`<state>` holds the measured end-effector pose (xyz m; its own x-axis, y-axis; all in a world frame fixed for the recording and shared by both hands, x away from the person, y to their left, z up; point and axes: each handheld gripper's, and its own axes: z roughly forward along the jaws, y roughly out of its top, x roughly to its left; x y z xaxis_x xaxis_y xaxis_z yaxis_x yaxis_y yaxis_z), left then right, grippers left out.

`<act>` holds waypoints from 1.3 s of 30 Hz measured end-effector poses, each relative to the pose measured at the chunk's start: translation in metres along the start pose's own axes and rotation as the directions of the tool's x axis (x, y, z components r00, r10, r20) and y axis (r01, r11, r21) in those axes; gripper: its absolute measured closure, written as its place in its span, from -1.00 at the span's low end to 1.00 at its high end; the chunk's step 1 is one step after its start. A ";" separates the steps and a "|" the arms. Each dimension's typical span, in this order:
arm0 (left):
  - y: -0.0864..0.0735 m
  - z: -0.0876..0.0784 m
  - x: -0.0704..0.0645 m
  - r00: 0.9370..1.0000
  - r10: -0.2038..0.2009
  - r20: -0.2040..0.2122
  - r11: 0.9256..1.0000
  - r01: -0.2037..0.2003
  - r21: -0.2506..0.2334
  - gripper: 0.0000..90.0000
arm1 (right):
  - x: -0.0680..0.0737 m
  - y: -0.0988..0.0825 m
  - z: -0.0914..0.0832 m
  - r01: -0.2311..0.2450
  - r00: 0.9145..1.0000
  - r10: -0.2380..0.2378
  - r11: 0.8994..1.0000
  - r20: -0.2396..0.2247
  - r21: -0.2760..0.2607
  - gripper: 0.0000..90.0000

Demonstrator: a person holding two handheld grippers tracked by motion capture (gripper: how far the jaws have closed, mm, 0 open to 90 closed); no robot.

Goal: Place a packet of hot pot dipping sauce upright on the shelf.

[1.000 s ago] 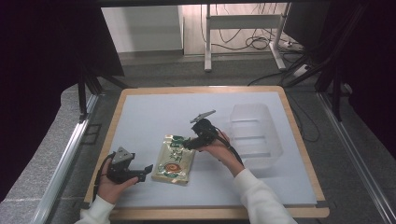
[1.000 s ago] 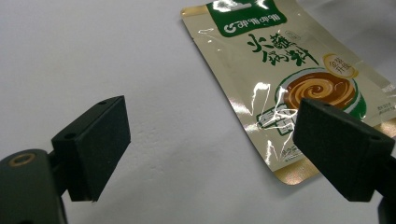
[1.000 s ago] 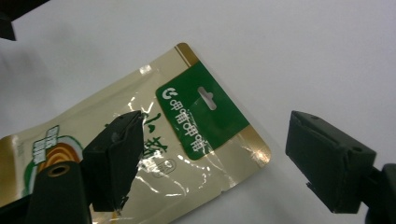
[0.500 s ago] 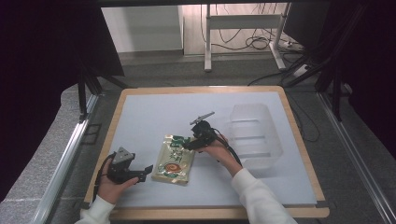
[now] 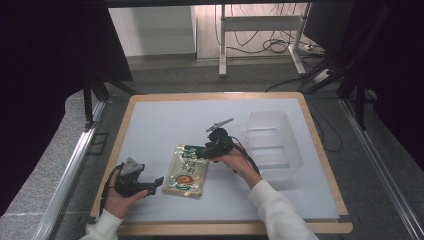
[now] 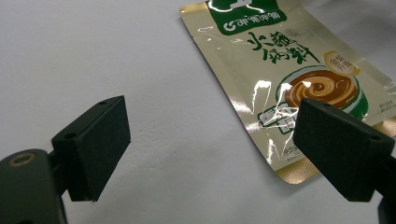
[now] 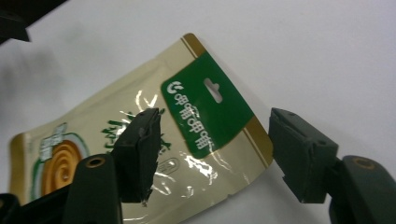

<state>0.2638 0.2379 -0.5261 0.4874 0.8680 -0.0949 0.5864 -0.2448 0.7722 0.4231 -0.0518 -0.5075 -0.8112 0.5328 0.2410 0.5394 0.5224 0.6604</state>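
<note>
High view: white surface (image 5: 150, 125) w/ a light wood border, grey floor around it, black curtains both sides, some metal legs and loose cables at the back. Clear plastic bin (image 5: 272, 145) sits on the right part of the surface, ribbed walls, see-through.

Vs 1 s ago not much changed tbh. Packet (image 5: 187, 171) is in the same spot near the middle-front, and the right hand-held gripper (image 5: 200, 151) has crept a bit closer to its top edge. Left hand-held gripper (image 5: 157, 182) hasn't really budged, just beside the packet's lower left corner.

Packet is flat, glossy foil, cream/gold w/ a green header, a hang hole and a brown swirl pic, lots of glare on it. Lies flat on the surface.

Right gripper view: jaws apart, straddling the green top end of the packet (image 7: 205, 112), not clamped. Left gripper view: jaws wide apart too, packet (image 6: 285, 70) just ahead and off to the right jaw's side.
</note>
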 end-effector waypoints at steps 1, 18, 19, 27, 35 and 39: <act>0.000 0.000 0.000 1.000 0.000 0.000 1.000 0.000 0.000 -0.76 | 0.000 0.000 -0.001 0.000 1.000 0.000 1.000 -0.011 0.000 -0.13; 0.000 0.000 0.000 1.000 0.001 0.001 1.000 -0.001 -0.001 -0.76 | 0.006 -0.006 0.012 0.053 0.998 -0.054 0.997 0.010 0.047 0.32; 0.000 -0.001 0.000 1.000 0.002 0.001 1.000 -0.002 0.000 -0.76 | 0.007 -0.006 0.012 0.069 0.997 -0.070 0.997 0.031 0.040 0.46; 0.000 -0.001 0.001 1.000 0.002 0.000 1.000 -0.002 -0.001 -0.76 | 0.008 -0.006 0.011 0.082 0.995 -0.085 0.995 0.050 0.048 0.88; 0.000 -0.001 0.001 1.000 -0.001 -0.003 1.000 0.001 -0.002 -0.76 | 0.011 -0.003 0.005 0.111 0.993 -0.113 0.992 0.028 0.052 0.98; 0.000 -0.001 0.002 1.000 -0.001 -0.004 1.000 0.001 -0.003 -0.76 | 0.016 0.000 -0.002 0.142 0.989 -0.144 0.989 0.031 0.041 0.98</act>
<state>0.2638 0.2402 -0.5256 0.4842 0.8699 -0.0938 0.5854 -0.2424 0.7737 0.4096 -0.0445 -0.5024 -0.8729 0.4726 0.1215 0.4272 0.6197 0.6584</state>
